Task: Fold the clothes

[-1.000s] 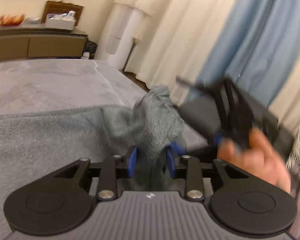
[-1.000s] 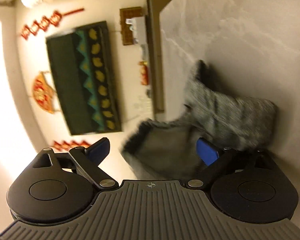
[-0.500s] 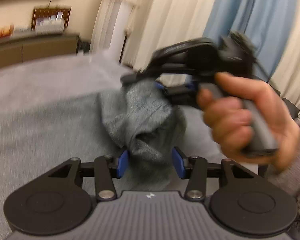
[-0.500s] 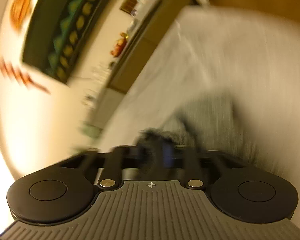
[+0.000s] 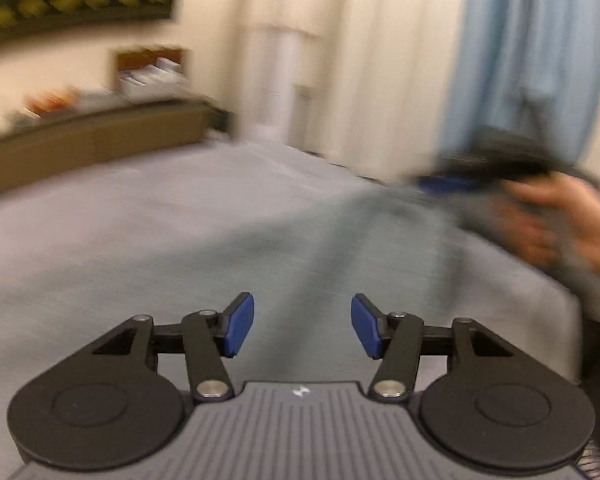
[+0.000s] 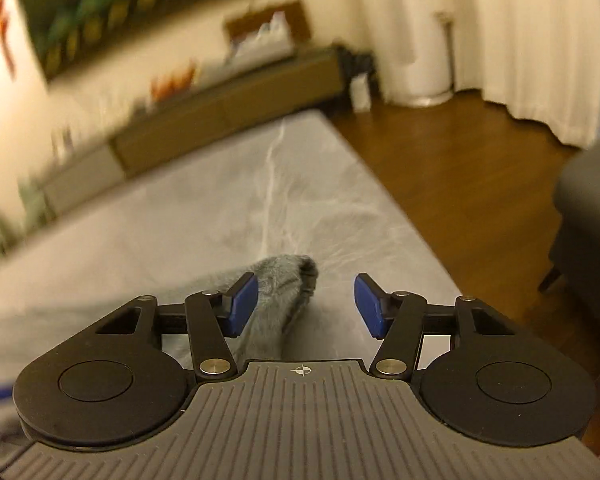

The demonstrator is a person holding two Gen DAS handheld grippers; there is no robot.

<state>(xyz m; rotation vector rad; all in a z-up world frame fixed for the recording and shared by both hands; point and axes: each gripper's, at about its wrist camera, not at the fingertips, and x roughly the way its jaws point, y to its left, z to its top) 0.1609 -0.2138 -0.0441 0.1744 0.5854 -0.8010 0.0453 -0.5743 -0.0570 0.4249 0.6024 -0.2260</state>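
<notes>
The left gripper [image 5: 302,326] has its blue-padded jaws spread and opening, nothing between them, above the smooth grey bed [image 5: 140,248]. The right gripper [image 6: 306,306] is opening too; the fuzzy grey knit garment [image 6: 278,292] lies on the bed beneath, by its left pad, unpinched. In the left view, a blurred hand [image 5: 560,220] grips the right tool

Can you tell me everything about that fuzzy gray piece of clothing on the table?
The gray garment looks like soft, fuzzy knit cloth in a mottled gray. One rounded, bunched end pokes up in the right wrist view, lying on the pale gray table just in front of the right gripper, nearer its left pad. The jaws are opening and neither pad presses it. The left wrist view shows it only as a blur spread across the table.
</notes>
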